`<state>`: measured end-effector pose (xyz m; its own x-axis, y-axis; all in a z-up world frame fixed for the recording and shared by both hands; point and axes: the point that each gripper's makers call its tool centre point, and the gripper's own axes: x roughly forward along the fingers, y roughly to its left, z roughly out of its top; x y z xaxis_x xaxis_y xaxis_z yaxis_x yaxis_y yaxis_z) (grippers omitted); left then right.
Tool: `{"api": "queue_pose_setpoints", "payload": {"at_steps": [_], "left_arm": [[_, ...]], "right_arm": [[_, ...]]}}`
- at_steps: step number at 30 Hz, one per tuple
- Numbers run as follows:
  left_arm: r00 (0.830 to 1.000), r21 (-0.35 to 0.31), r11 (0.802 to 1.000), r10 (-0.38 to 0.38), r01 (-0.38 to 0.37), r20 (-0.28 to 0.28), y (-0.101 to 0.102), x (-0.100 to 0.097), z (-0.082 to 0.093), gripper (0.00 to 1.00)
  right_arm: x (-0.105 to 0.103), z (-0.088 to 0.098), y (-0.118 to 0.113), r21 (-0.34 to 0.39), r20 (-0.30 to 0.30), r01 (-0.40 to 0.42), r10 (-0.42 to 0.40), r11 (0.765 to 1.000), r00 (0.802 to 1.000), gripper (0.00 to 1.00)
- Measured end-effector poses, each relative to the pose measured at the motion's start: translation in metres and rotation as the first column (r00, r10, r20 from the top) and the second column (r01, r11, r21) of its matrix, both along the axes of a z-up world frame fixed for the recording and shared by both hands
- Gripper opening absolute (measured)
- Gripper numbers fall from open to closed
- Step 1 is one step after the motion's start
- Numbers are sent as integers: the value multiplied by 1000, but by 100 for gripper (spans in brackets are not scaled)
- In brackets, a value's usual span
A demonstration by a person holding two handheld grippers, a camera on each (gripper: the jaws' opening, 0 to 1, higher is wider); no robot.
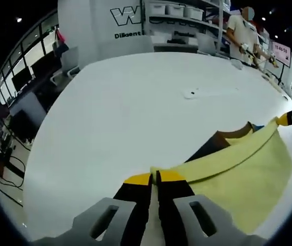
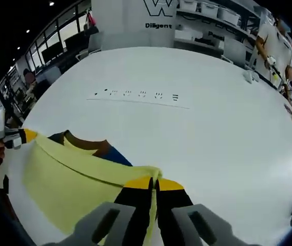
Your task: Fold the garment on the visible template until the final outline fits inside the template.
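A pale yellow garment (image 1: 243, 177) with brown and navy parts near its neck (image 1: 222, 139) is held up, stretched between both grippers over the white table (image 1: 135, 102). My left gripper (image 1: 154, 178) is shut on one corner of its upper edge. My right gripper (image 2: 154, 180) is shut on the other corner, and the yellow garment (image 2: 69, 177) hangs to the left below it. The right gripper's yellow tips (image 1: 285, 119) show at the right of the left gripper view; the left gripper's tips (image 2: 26, 136) show at the left of the right gripper view.
A thin line with small dark markings (image 2: 140, 96) crosses the table (image 2: 212, 128) beyond the garment. A small dark-and-white mark (image 1: 189, 94) lies mid-table. A person (image 1: 246, 33) stands at the far right by shelves with white bins (image 1: 176, 9). Chairs and monitors stand at the left.
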<state>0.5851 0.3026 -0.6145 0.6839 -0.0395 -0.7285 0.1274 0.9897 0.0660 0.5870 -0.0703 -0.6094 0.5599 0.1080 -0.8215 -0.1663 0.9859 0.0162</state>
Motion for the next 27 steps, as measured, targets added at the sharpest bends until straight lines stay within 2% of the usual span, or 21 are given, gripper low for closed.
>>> {"api": "queue_pose_setpoints", "payload": {"at_steps": [2, 4, 5, 6, 8, 9, 10, 12, 13, 14, 16, 20, 23, 27], "left_arm": [[1000, 26, 1000, -2, 2, 24, 5, 4, 3, 5], [999, 42, 999, -23, 22, 32, 6, 6, 5, 7], [999, 30, 999, -26, 25, 36, 7, 6, 7, 7], [999, 29, 999, -32, 31, 38, 6, 6, 8, 9], [998, 31, 998, -48, 47, 40, 6, 5, 9, 15], [996, 43, 996, -83, 81, 40, 5, 2, 11, 20], [995, 44, 995, -97, 95, 40, 4, 1, 11, 23], [992, 42, 992, -118, 116, 36, 1, -1, 11, 30], [985, 30, 986, -164, 163, 49, -5, -5, 13, 33], [985, 30, 986, -163, 162, 49, -5, -6, 14, 38], [977, 41, 978, -206, 204, 53, -8, -10, 16, 44], [960, 67, 959, -279, 277, 27, -15, -19, 13, 59], [952, 80, 950, -306, 302, 34, -18, -20, 11, 63], [952, 96, 948, -305, 303, 8, -16, -21, 2, 64]], "right_arm": [[2, -1, -1, 2, 13, 0, 0, 1000, 1000, 0], [5, -2, -2, 9, 26, -6, 6, 1000, 1000, 0], [5, -2, -2, 11, 31, -5, 5, 1000, 1000, 0], [7, -1, -3, 10, 46, -9, 8, 1000, 999, 1], [8, 1, -5, 5, 69, -12, 12, 1000, 998, 10], [11, 7, -8, -3, 112, -35, 35, 999, 993, 15], [10, 8, -8, -1, 114, -33, 33, 999, 993, 20], [8, 12, -10, 11, 133, -42, 41, 999, 990, 24], [7, 14, -9, 16, 144, -67, 64, 998, 987, 25], [6, 14, -8, 20, 147, -77, 73, 997, 987, 26], [-6, 17, -3, 24, 154, -113, 108, 993, 982, 32], [-22, 14, -1, -25, 138, -166, 168, 986, 976, 42], [-24, 11, -1, -43, 144, -182, 187, 982, 972, 42], [-24, 0, -5, -130, 115, -240, 255, 962, 960, 45]]}}
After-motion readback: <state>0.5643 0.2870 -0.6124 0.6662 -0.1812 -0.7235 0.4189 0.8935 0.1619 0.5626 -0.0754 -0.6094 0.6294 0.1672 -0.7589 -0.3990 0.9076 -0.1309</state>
